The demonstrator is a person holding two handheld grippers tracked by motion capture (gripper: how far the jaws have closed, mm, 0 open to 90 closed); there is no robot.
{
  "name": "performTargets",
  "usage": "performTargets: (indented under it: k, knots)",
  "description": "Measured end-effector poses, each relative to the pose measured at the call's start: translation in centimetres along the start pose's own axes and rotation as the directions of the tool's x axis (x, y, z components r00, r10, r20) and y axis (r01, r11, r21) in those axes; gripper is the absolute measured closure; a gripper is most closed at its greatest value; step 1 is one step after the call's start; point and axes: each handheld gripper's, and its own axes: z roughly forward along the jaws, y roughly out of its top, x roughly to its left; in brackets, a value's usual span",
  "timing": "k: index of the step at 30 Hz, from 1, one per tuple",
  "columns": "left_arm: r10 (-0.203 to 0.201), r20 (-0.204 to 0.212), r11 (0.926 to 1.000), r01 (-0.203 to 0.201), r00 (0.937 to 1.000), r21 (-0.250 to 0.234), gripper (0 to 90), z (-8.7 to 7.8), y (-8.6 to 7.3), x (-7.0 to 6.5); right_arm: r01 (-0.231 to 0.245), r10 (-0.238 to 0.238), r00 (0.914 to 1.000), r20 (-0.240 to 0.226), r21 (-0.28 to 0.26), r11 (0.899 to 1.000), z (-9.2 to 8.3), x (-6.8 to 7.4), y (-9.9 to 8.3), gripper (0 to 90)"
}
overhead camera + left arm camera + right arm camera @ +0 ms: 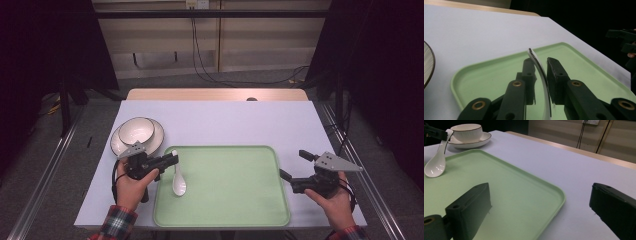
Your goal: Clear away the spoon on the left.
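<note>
White spoon [178, 181] on green tray [235, 210], bowl end resting on tray's left part, handle tilted up. We see left gripper [173, 159] clamped on handle tip; in left gripper view handle [541, 75] sits between two jaws, pinched. Left hand [131, 186] holds gripper at tray's left edge. Just behind, we note white bowl [136, 130] nested on plate [157, 142], on pale tabletop [225, 120]. Right gripper [292, 165] near tray's right edge, jaws spread wide, nothing between them; right hand [332, 197] holds it.
</note>
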Motion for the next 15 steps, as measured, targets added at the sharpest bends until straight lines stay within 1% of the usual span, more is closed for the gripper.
performTargets:
  k: [1, 3, 4, 6, 8, 9, 14, 15]
  knots:
    - [0.001, -0.014, 1.0000, -0.001, 0.9999, 0.002, 76.5, 0.08, -0.05, 0.11, -0.002, 0.002, 1.0000, -0.003, 0.002, 1.000, 0.02, 0.02, 0.00, 3.1]
    - [0.000, -0.024, 1.0000, 0.000, 0.9997, 0.003, 75.7, 0.16, -0.12, 0.25, -0.001, 0.001, 1.0000, -0.005, 0.003, 1.000, 0.01, 0.04, 0.00, 3.1]
    - [-0.005, -0.019, 1.0000, 0.004, 0.9998, -0.002, 75.4, 0.22, -0.18, 0.33, -0.001, 0.001, 1.0000, -0.005, 0.003, 1.000, 0.01, 0.04, 0.00, 3.1]
    - [-0.003, -0.027, 1.0000, 0.003, 0.9996, 0.004, 75.0, 0.27, -0.23, 0.44, 0.001, -0.001, 1.0000, -0.005, 0.004, 1.000, 0.03, 0.01, 0.00, 3.1]
    - [0.003, -0.023, 1.0000, -0.003, 0.9997, 0.004, 74.2, 0.34, -0.28, 0.55, 0.000, 0.000, 1.0000, -0.006, 0.005, 1.000, 0.02, 0.02, 0.00, 3.1]
    - [0.004, -0.034, 1.0000, -0.003, 0.9994, 0.007, 74.2, 0.34, -0.30, 0.56, 0.000, 0.000, 1.0000, -0.005, 0.004, 1.000, 0.03, 0.03, 0.00, 3.1]
    - [0.010, -0.040, 0.9999, -0.009, 0.9992, 0.011, 72.8, 0.40, -0.45, 0.82, 0.007, -0.007, 0.9999, -0.008, 0.005, 1.000, 0.04, 0.01, -0.01, 3.1]
    - [0.011, -0.051, 0.9999, -0.010, 0.9986, 0.011, 72.5, 0.41, -0.48, 0.77, 0.007, -0.007, 0.9999, -0.010, 0.005, 1.000, 0.05, 0.02, 0.00, 3.1]
